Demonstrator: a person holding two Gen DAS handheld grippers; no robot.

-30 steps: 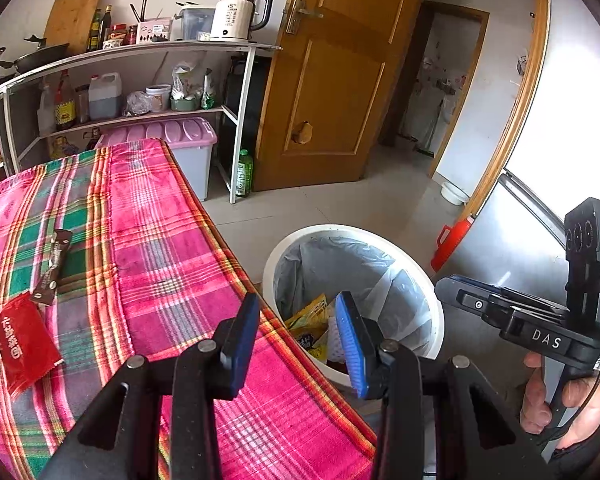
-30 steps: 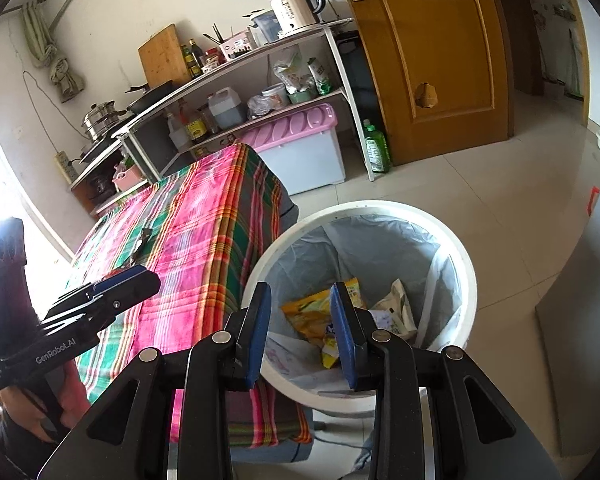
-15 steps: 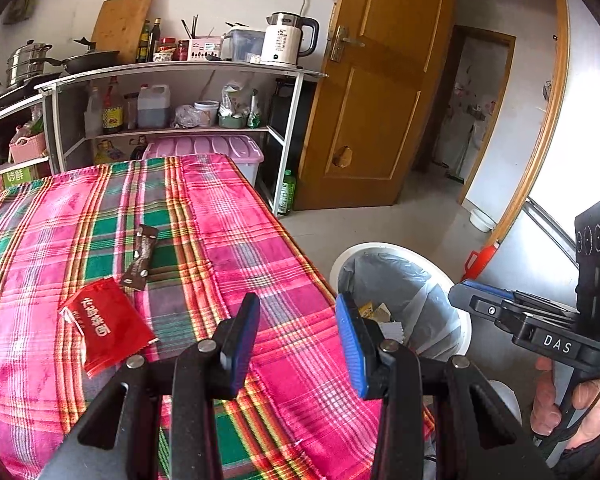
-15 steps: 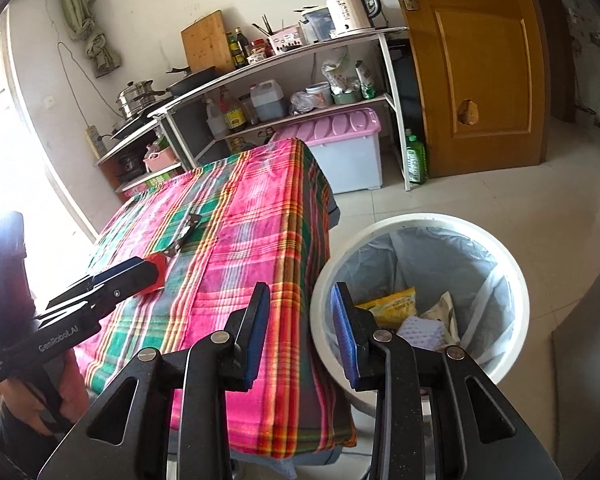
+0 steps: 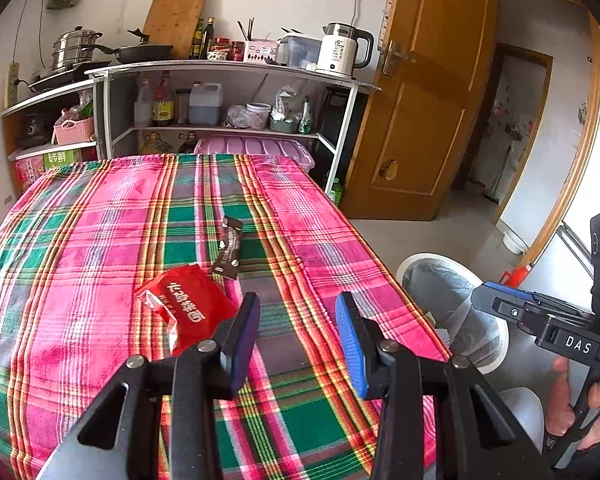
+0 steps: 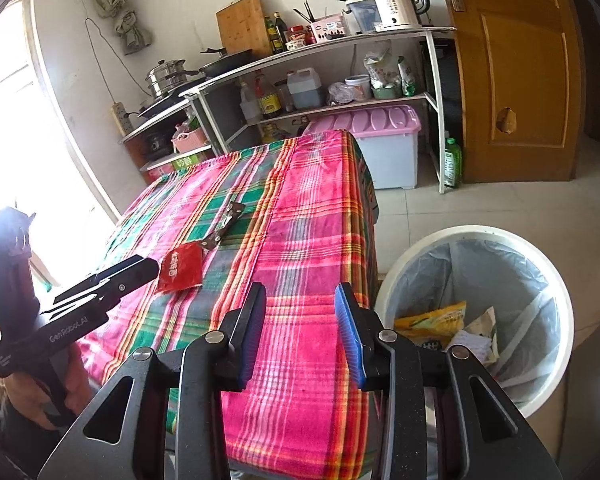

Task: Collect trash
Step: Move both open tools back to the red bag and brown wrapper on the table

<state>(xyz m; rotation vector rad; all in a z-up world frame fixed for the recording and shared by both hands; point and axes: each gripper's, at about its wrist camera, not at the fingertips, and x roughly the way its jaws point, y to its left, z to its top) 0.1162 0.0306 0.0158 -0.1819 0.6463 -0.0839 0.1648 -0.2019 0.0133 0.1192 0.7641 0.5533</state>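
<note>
**Two wrappers wait on the plaid table, bin at its corner**

You hold both grippers released over the near end of the plaid tablecloth, nothing between the blue pads of either. Your left gripper hangs above the cloth with its left finger just beside the red snack packet, a crumpled, glossy pouch with white lettering, lying flat on the table. Touching that packet's far corner is the dark brown wrapper, a narrow, creased strip with pale print, stretched away towards the middle of the table. Your right gripper hovers over the table's near right corner, spread as wide as the left. Off that same corner, on the floor, stands the white trash bin, lined with a grey bag and already holding a yellow packet and pale scraps. Beyond the table's far end, a metal shelf carries a white kettle
</note>
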